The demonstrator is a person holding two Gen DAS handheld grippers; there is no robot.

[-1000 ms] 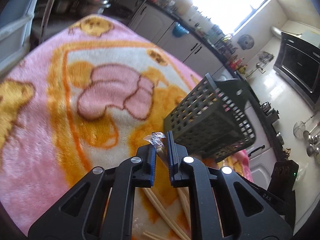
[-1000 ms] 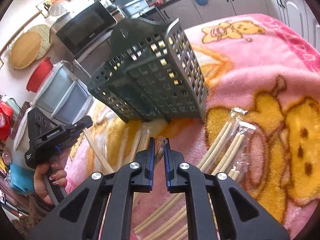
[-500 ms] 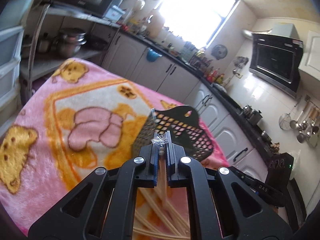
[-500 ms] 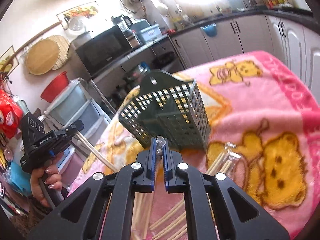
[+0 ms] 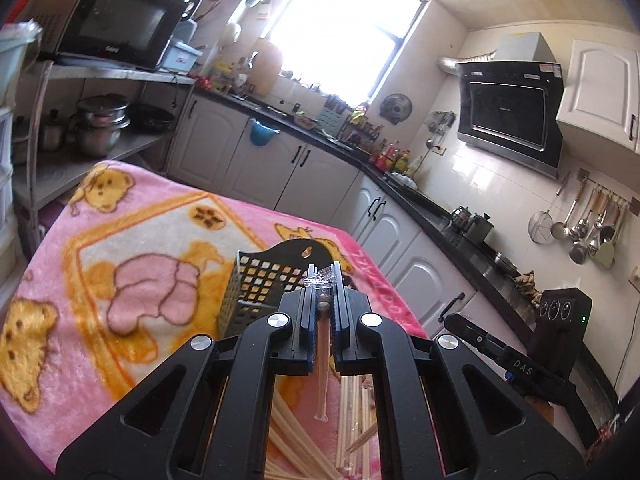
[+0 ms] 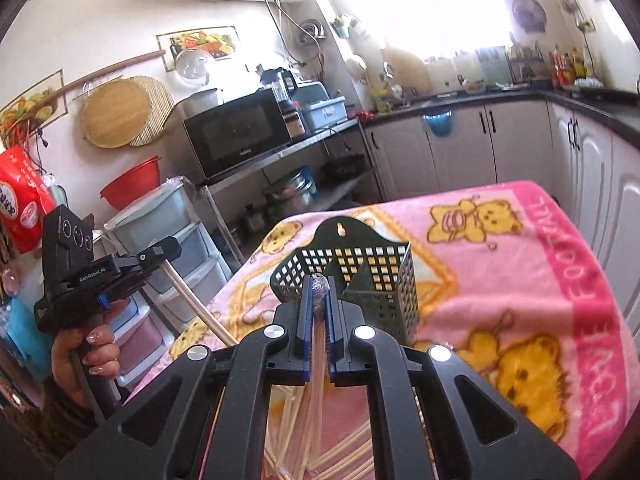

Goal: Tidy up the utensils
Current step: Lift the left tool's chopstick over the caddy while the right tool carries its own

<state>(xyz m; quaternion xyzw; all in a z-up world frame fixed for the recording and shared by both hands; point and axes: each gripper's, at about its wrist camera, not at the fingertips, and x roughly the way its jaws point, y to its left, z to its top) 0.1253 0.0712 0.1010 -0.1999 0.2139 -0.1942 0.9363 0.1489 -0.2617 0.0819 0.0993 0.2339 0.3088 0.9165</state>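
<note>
Jaws of both grippers are almost closed, each on one pair of chopsticks in a clear plastic sleeve. In the left gripper [image 5: 323,280] the wrapped chopsticks [image 5: 322,356] hang down between the fingers, with the crinkled sleeve end above the tips. In the right gripper [image 6: 317,294] the second wrapped pair [image 6: 319,344] is held the same way, the plastic end bunched at the top. From the right wrist view, the left tool [image 6: 100,276] is seen apart at the side, and its pair slants down toward the table.

Just beyond both sets of fingers stands the dark green slotted holder [image 6: 352,276], upright on the pink bear blanket [image 6: 520,280], its open top facing up. More chopsticks [image 6: 348,452] lie loose on the blanket under the grippers.

I judge that the step in hand is to bring a held pair over the holder and lower it in. To do this well, each pair should be turned nearly vertical first, with its lower end above the opening and not above the rim. The holder looks light and is on soft cloth, so a push on its wall may tip it. It seems better to insert one pair at a time and open the fingers only when the lower end is well inside.
</note>
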